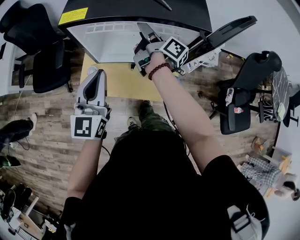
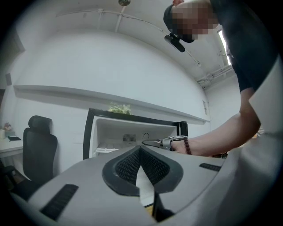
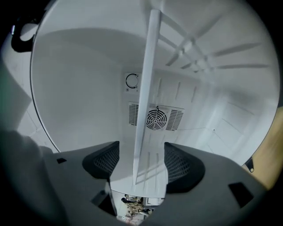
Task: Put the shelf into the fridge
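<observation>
The right hand-held gripper (image 3: 141, 152) grips the white shelf (image 3: 148, 66); the left hand-held gripper (image 2: 140, 150) is closed. The shelf's long axis points into the fridge (image 3: 79, 97).

- open box-shaped fridge (image 1: 140, 11): black top and frame, plain white inside, with a yellow rectangular label (image 1: 73, 15) on top.
- flat thin plastic shelf (image 3: 144, 97): white, with faint grey stripes mirrored on it near the fingers.
- light grey plastic left gripper (image 2: 140, 152): black fingers (image 2: 126, 165) with a fine mesh pattern; marker cube (image 1: 86, 126) in black-and-white squares.
- light grey plastic right gripper (image 3: 140, 165): black fingers (image 3: 104, 161), same mesh pattern.
- round-bead wrist bracelet (image 1: 158, 70): dark red.
- wood-plank floor (image 1: 42, 126): streaky brown.
- flat floor mat (image 1: 122, 82): yellow.
- padded office chair (image 1: 37, 47): black.
</observation>
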